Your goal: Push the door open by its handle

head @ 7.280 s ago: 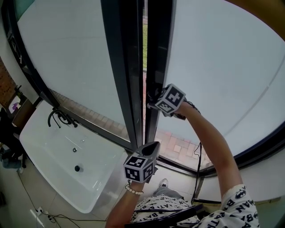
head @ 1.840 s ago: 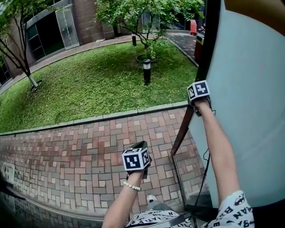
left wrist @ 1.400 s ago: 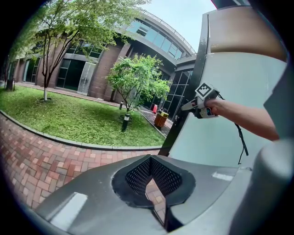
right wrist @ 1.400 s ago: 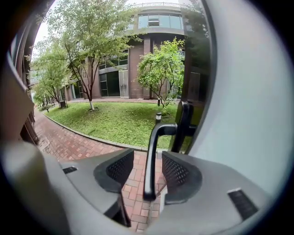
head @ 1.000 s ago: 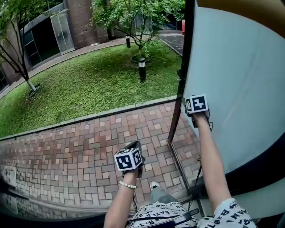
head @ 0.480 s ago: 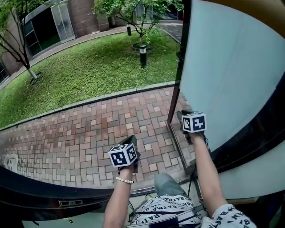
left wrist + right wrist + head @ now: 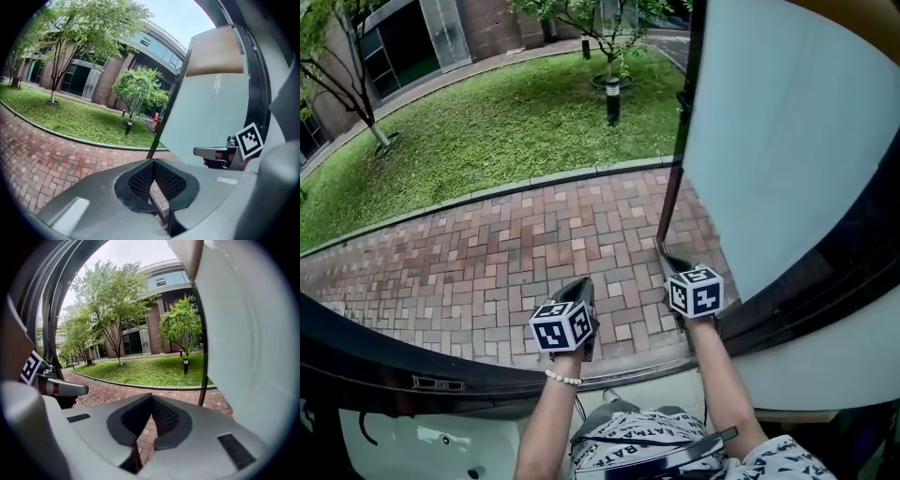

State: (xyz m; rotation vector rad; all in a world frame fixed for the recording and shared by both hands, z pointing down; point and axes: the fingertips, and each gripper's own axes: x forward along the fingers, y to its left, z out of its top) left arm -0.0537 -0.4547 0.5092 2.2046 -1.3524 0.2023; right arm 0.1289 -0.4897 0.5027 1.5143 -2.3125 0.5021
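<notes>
The door, a frosted glass panel in a black frame, stands swung open outward on the right. A small dark fitting sticks out of its leading edge; I cannot make out the handle clearly. My right gripper hangs low beside the door's bottom corner, apart from it, shut and empty; in its own view the jaws meet over brick paving. My left gripper is level with it to the left, also shut on nothing, jaws together.
Red brick paving lies beyond the doorway, then a lawn with a lamp post and trees. A dark frame rail curves across the lower left, with a white basin below it.
The door, shut at first with my right gripper at its edge, now stands open. Over the last second the right gripper has dropped down and back from the door edge toward my body.
</notes>
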